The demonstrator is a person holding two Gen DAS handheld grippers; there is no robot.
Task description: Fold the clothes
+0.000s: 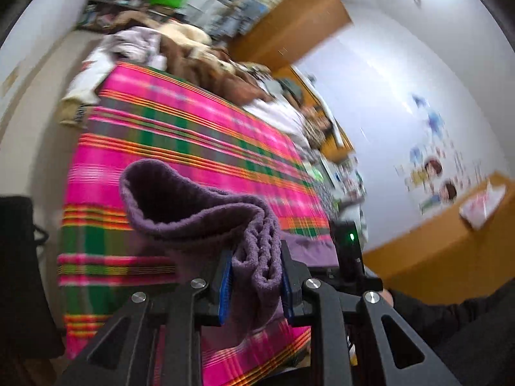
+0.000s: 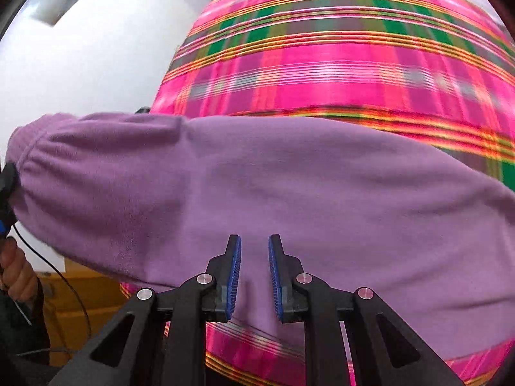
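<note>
A purple fleece garment (image 2: 289,193) hangs stretched above a pink, green and orange plaid cloth (image 2: 322,64). My right gripper (image 2: 255,239) is shut on a fold of its lower edge, and fleece fills the gap between the blue pads. The garment's gathered elastic end runs to the left edge of the right wrist view. In the left wrist view my left gripper (image 1: 256,251) is shut on a thick bunch of the purple garment (image 1: 193,212), whose ribbed edge loops up over the plaid cloth (image 1: 193,135). Both views are motion-blurred.
A pile of brown, white and cream clothes (image 1: 180,51) lies at the plaid cloth's far end. Wooden furniture (image 1: 450,251) and a white wall stand to the right. A person's hand (image 2: 16,273) and a cable show at the left edge.
</note>
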